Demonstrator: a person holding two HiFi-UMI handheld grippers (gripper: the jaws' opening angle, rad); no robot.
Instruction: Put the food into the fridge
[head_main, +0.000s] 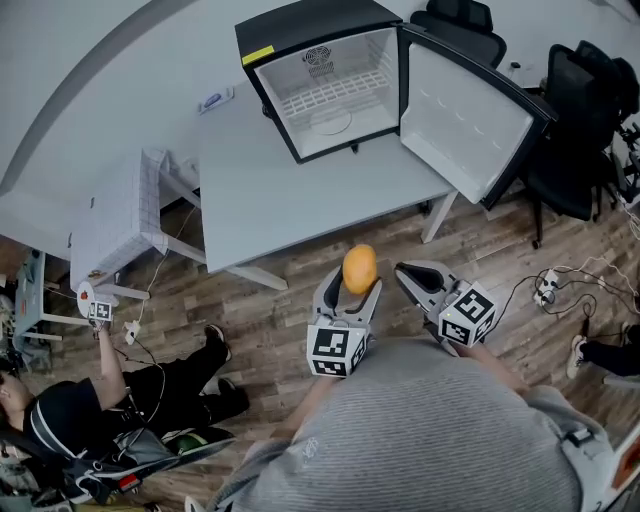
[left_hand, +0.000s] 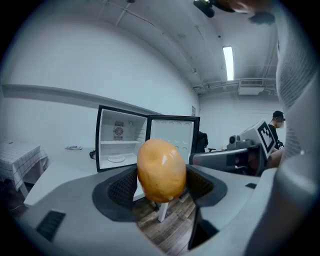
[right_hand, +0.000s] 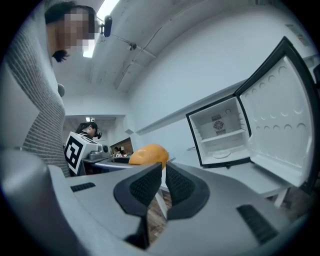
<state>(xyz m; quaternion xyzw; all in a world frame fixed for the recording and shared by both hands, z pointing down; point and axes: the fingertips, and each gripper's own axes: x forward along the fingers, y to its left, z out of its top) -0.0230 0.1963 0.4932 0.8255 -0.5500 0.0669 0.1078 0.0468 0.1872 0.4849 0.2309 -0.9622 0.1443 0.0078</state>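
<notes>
Left gripper in my hand is clamped on a smooth orange-yellow oval fruit, its jaws spread wide with a dark textured pad pressed to each side and the fruit's rounded end sticking out past the fingertips. The left gripper view shows that grip best: the fruit fills the gap between the pads of the left gripper, and past it stands the small black fridge with a white interior, its door swung open to the right. From the head view I see what that camera cannot: the fruit hangs over the wood-plank floor, near the front edge of the pale grey table and well apart from the fridge at the table's far end. My right gripper is just beside the left one, and its own view shows the jaws of the right gripper drawn together with nothing between them. That view also catches the fruit off to the left beyond the pads and the fridge with a shelf inside it. Only the head view shows the person in dark clothes sitting on the floor at the left and the black office chairs behind the open fridge door.
</notes>
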